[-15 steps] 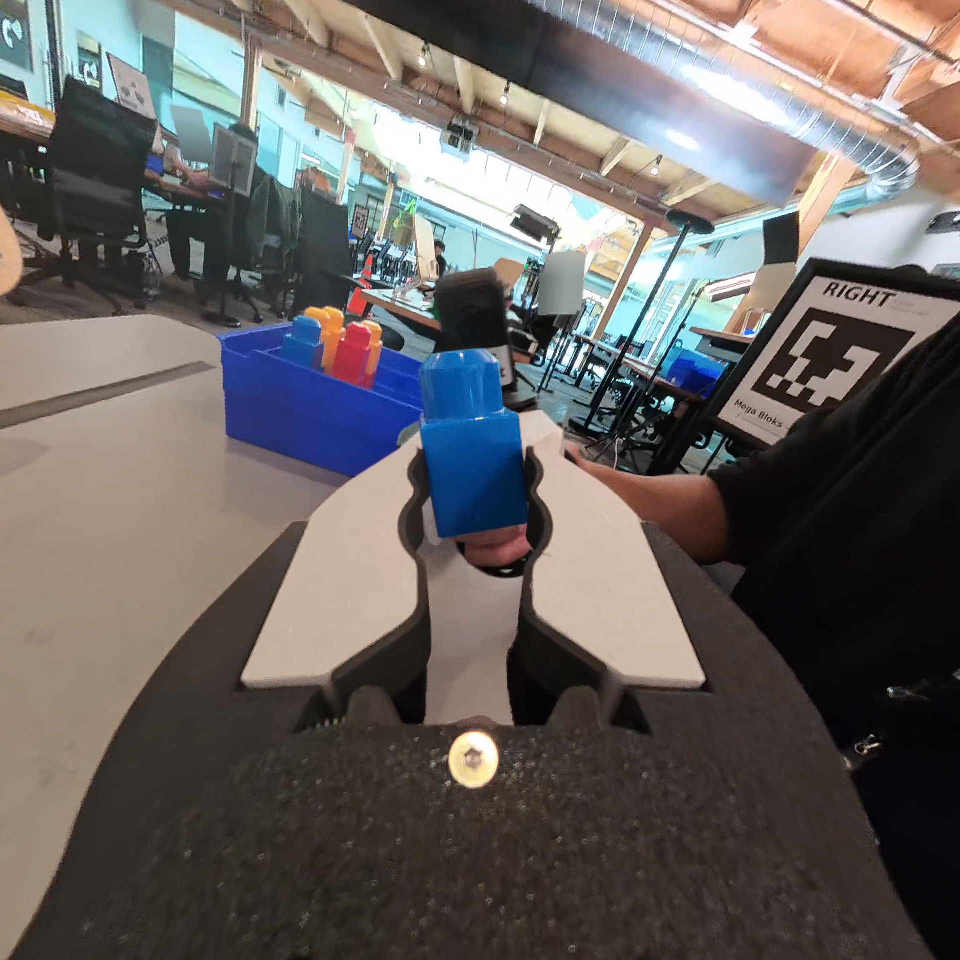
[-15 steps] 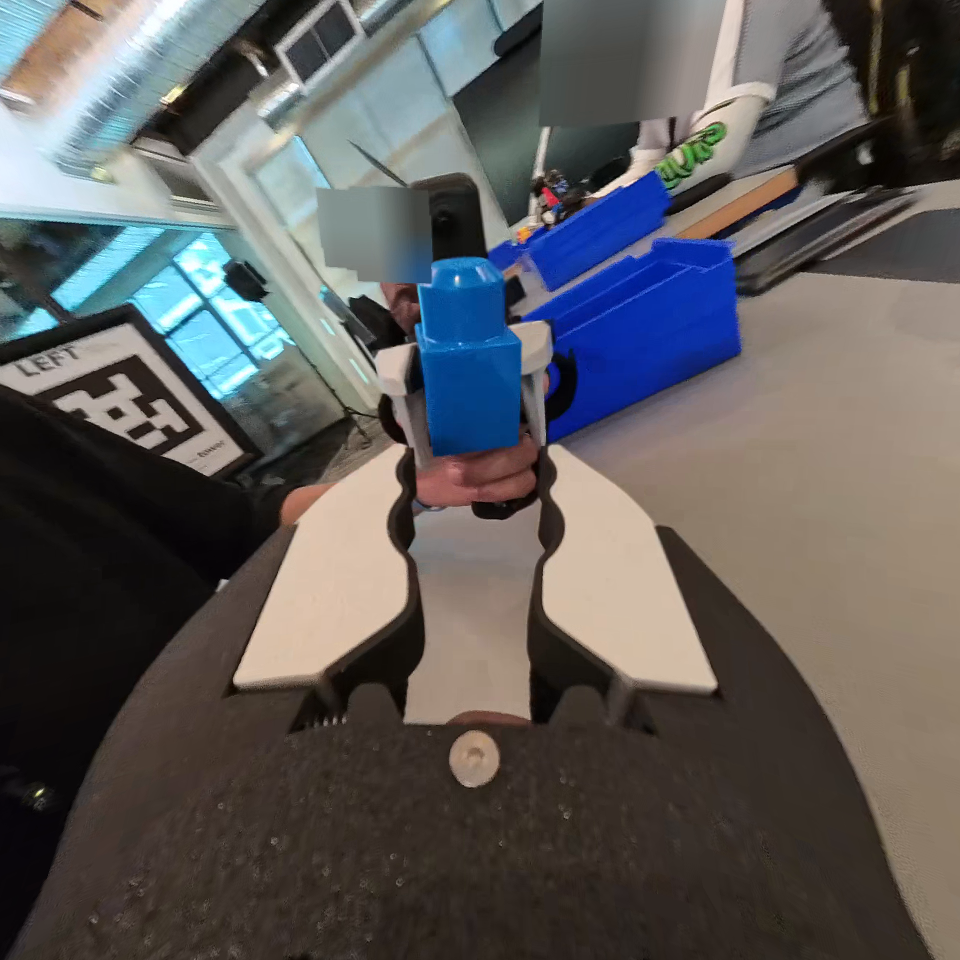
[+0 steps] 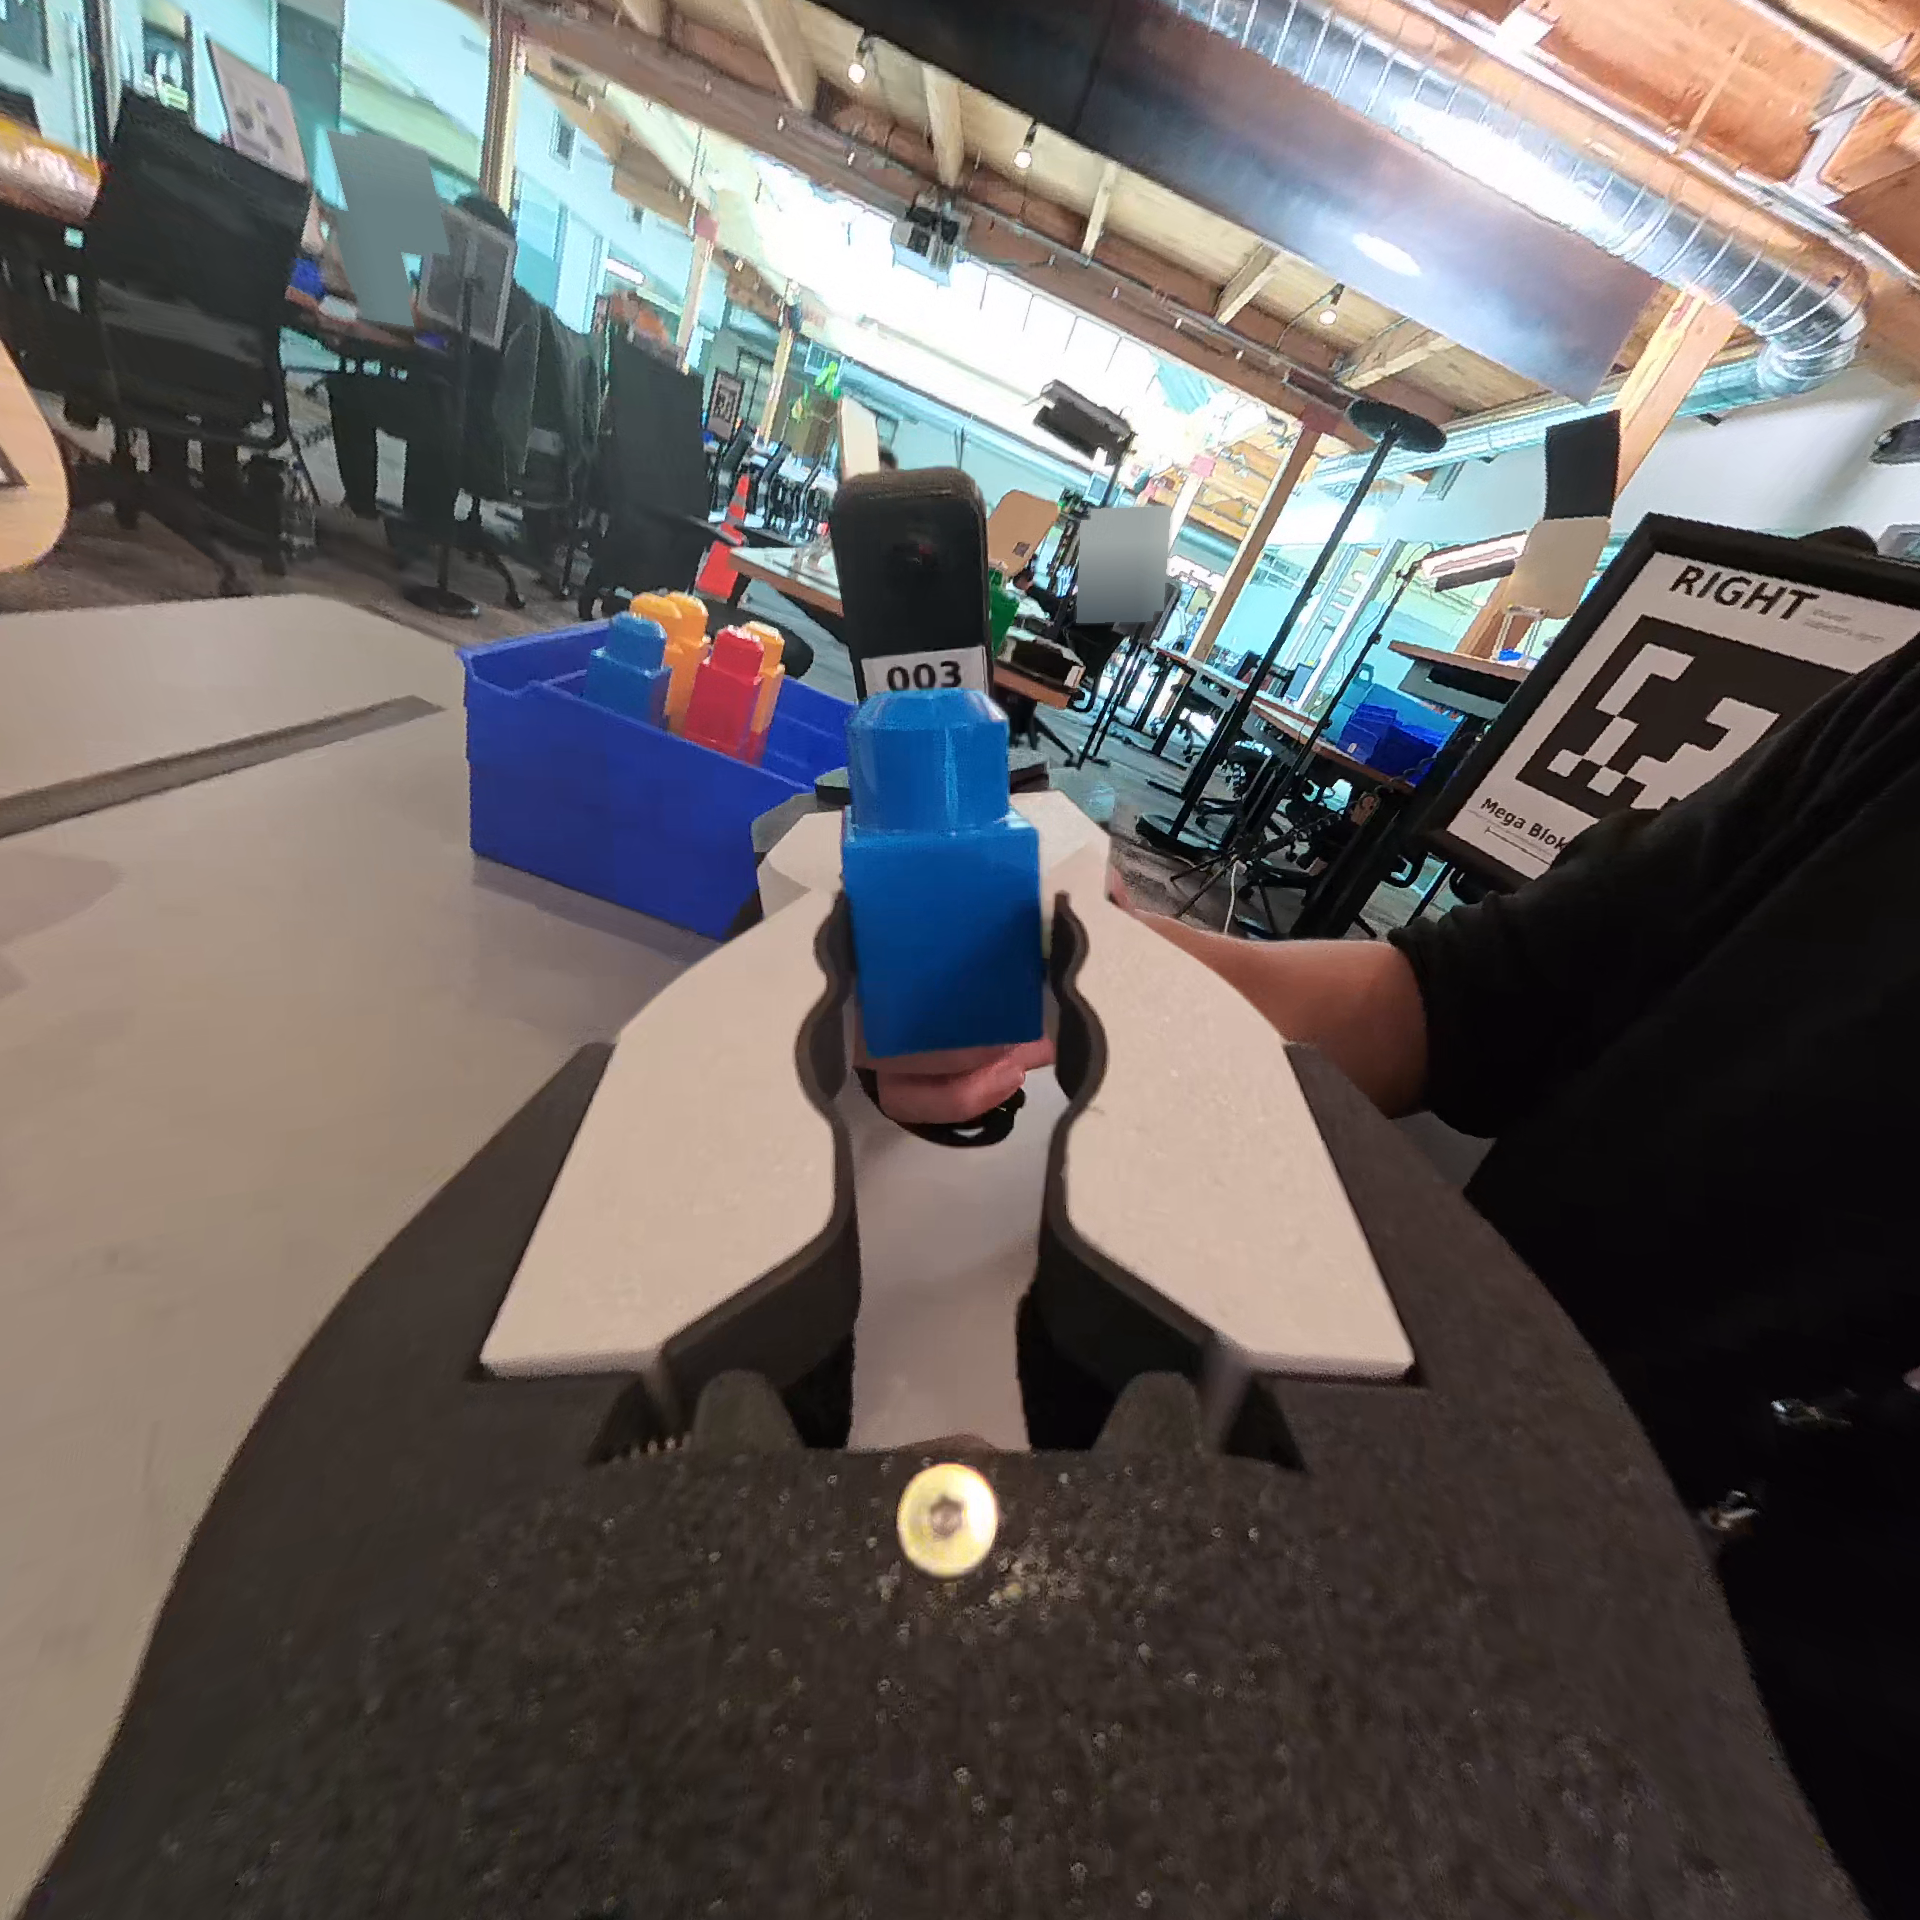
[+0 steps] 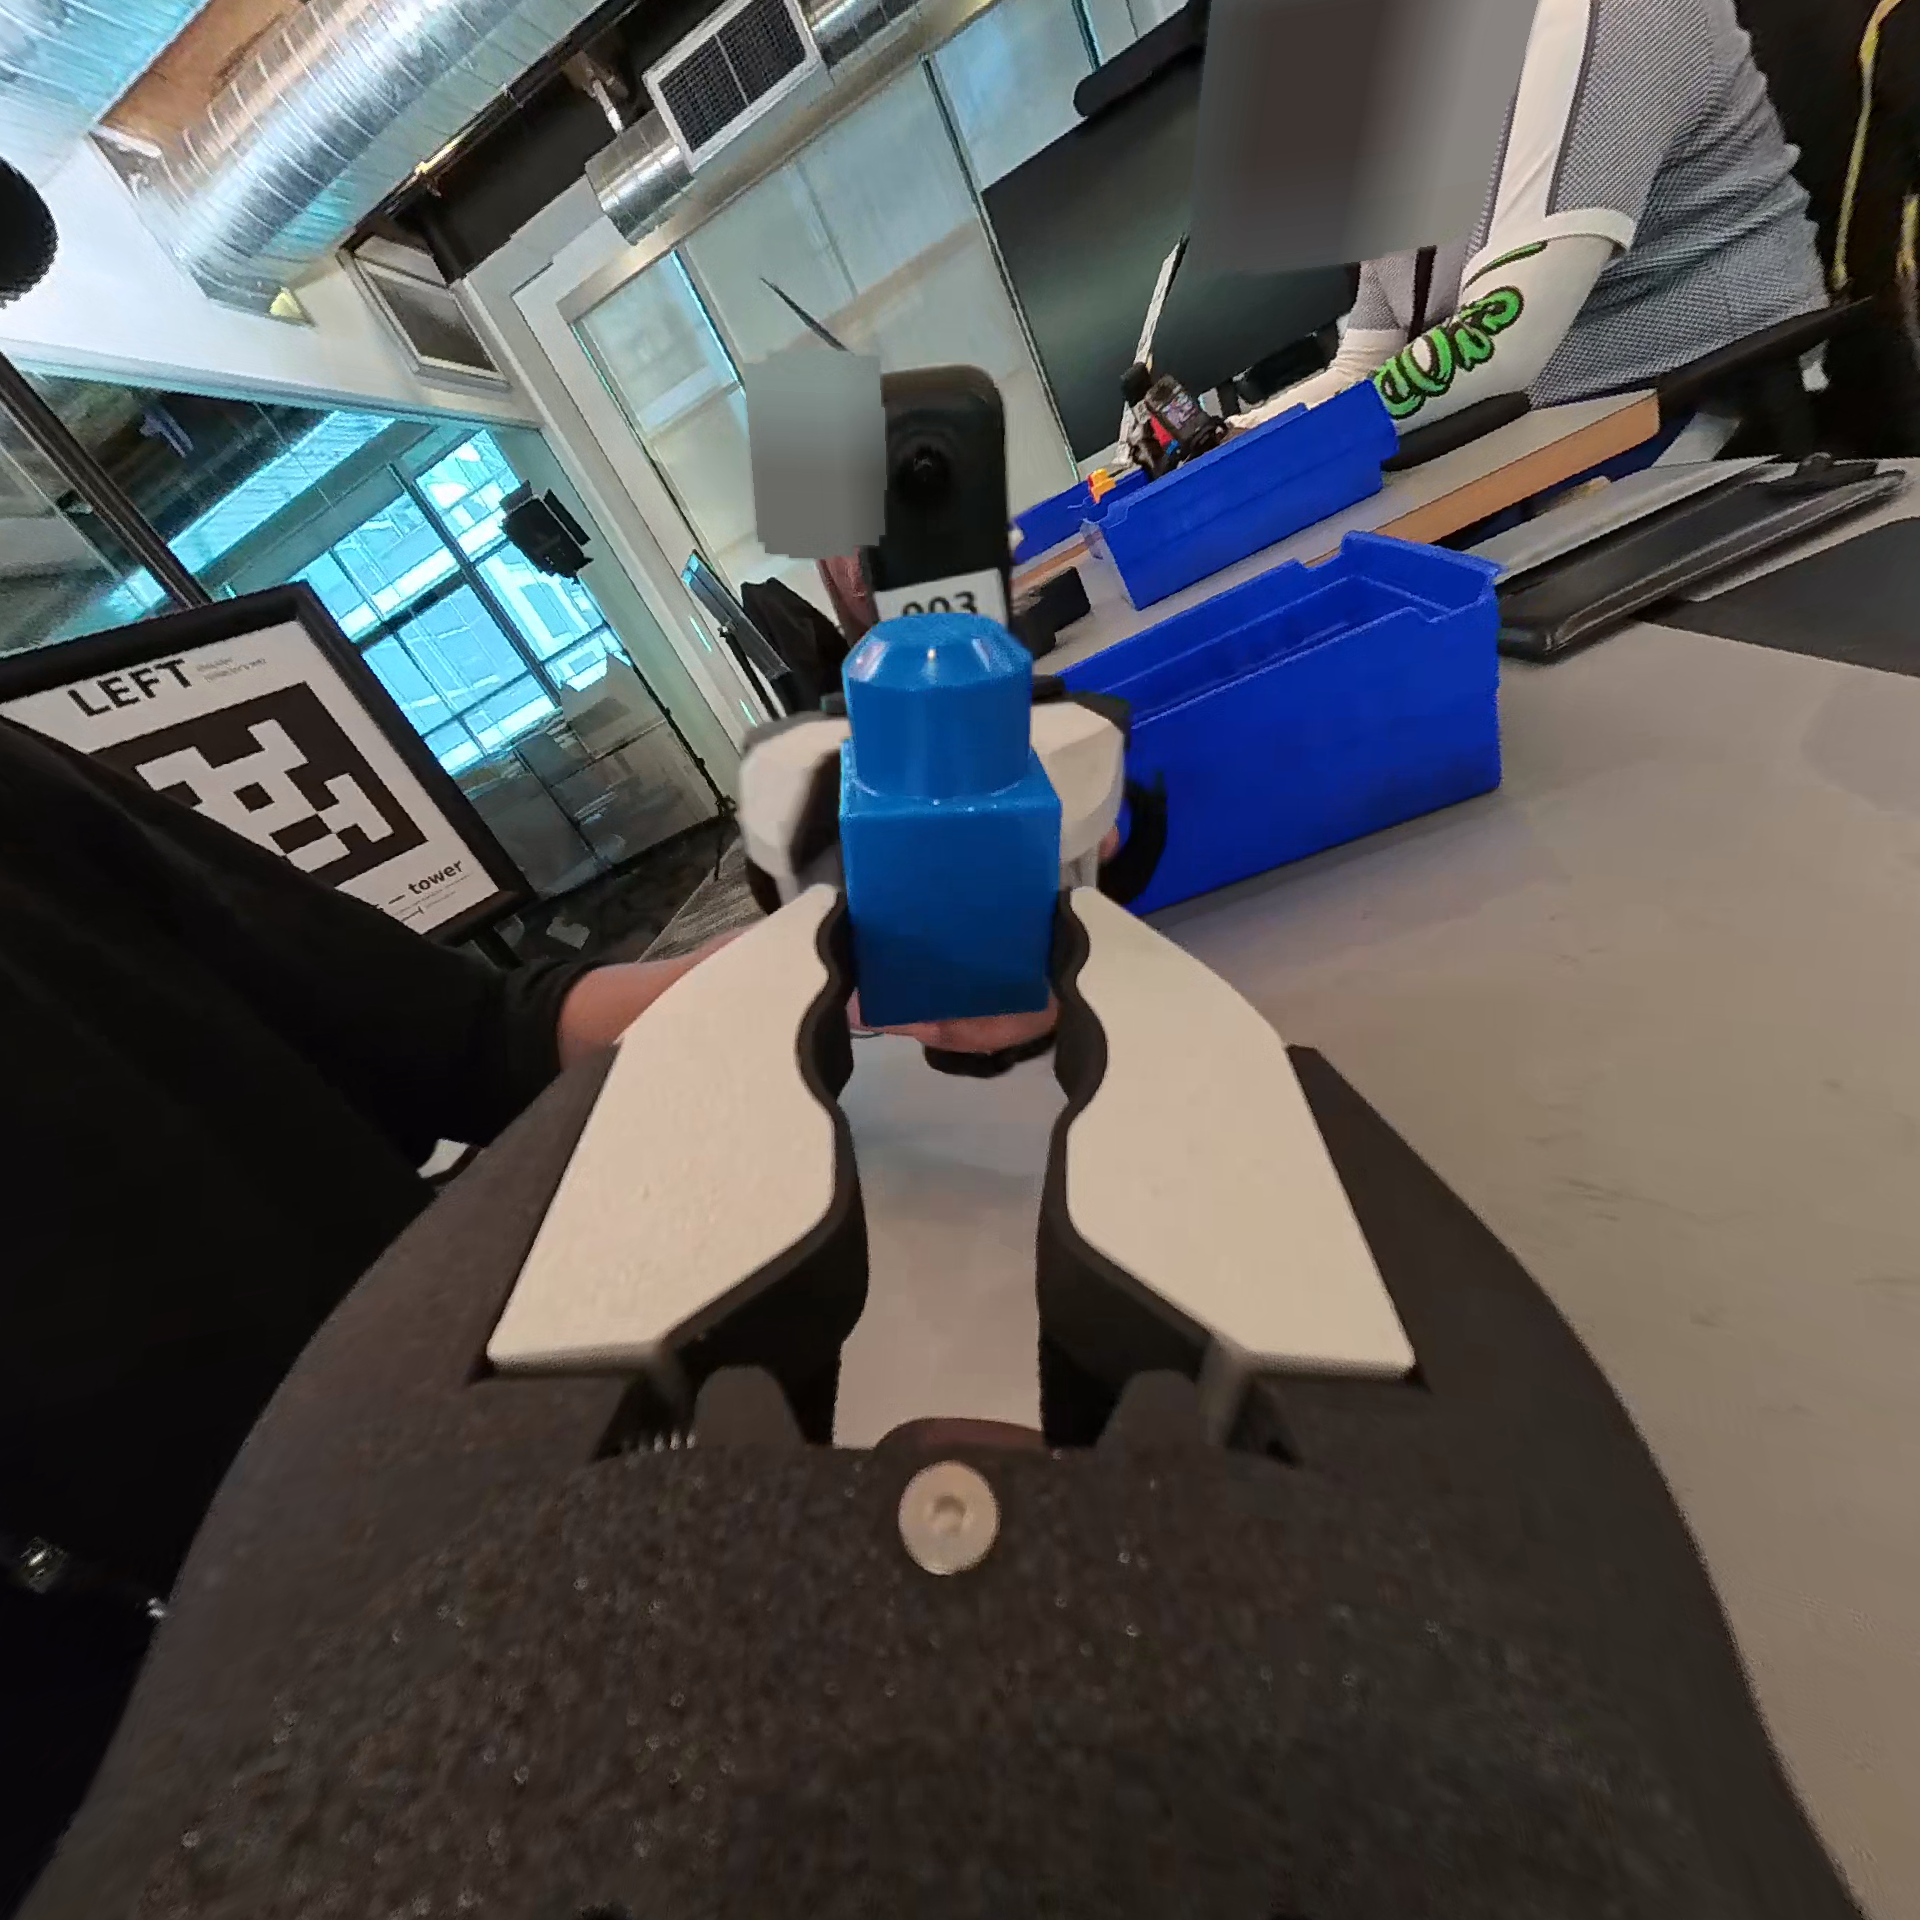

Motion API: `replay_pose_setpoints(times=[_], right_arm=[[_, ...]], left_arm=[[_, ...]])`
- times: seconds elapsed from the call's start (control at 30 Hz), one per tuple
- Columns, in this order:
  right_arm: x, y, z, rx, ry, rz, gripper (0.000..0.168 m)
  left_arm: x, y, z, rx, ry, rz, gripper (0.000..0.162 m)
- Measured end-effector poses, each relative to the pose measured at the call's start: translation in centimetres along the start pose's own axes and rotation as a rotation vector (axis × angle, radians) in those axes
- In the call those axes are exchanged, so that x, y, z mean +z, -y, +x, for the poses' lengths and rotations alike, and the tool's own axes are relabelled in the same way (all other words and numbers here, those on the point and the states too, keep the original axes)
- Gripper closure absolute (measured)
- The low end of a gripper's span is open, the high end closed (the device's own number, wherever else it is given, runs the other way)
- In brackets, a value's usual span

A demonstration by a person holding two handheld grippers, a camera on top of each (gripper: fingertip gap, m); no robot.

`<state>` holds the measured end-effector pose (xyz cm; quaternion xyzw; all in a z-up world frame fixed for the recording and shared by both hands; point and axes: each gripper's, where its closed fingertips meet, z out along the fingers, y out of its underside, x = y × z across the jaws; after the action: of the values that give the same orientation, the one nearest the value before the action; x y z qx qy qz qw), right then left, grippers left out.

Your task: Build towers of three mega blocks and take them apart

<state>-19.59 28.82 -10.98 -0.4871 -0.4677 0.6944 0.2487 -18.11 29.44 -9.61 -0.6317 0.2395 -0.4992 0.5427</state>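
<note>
Left tongs (image 3: pixel 940 935) are narrowed to the width of a single-stud blue mega block (image 3: pixel 940 914), one white finger pressed against each of its side faces. The block stands upright, stud on top, and is held up off the grey table (image 3: pixel 260 1039). Right tongs (image 4: pixel 951 925) meet the same block from the opposite side. Seen in the right wrist view, their fingers (image 4: pixel 1143 1039) are drawn in just as far and touch the block's two flanks, so both tools grip the one block, nose to nose. Each view shows the other tool's white fingertips just behind the block. A black camera (image 3: pixel 914 582) with a small white label stands upright above them. Part of a hand (image 3: pixel 956 1086) shows directly under the block, and a forearm in a black sleeve (image 3: pixel 1662 987) reaches in from the right side of the left wrist view.

Toward the far edge of the table sits a blue bin (image 3: pixel 623 821). A blue block (image 3: pixel 627 670), an orange block (image 3: pixel 675 644) and a red block (image 3: pixel 732 691) stand upright inside it, close together. The right wrist view shows a second blue bin (image 4: pixel 1299 748) on the table, just past the tongs and to their right. More blue bins (image 4: pixel 1247 509) lie on a farther table, where a person with a green-printed white sleeve (image 4: pixel 1507 312) sits. A framed black-and-white marker sign (image 3: pixel 1662 707) stands beyond the table's edge.
</note>
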Motion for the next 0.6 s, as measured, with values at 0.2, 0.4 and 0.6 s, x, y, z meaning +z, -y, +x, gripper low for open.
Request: replay_pose_setpoints(times=[0.2, 0.4, 0.6], right_arm=[[-2.1, -1.2, 1.8, -0.063, -0.129, 0.036, 0.133], [-3.5, -3.0, 0.5, -0.158, -0.221, 0.002, 0.133], [-2.6, -4.5, -1.5, -0.17, -0.197, -0.022, 0.133]], left_arm=[[-5.4, 0.4, 2.4, 0.007, 0.208, 0.02, 0.095], [-14.4, -2.1, 7.1, -0.11, 0.526, 0.055, 0.096], [-28.7, -1.5, 6.6, -0.284, 1.053, -0.085, 0.101]])
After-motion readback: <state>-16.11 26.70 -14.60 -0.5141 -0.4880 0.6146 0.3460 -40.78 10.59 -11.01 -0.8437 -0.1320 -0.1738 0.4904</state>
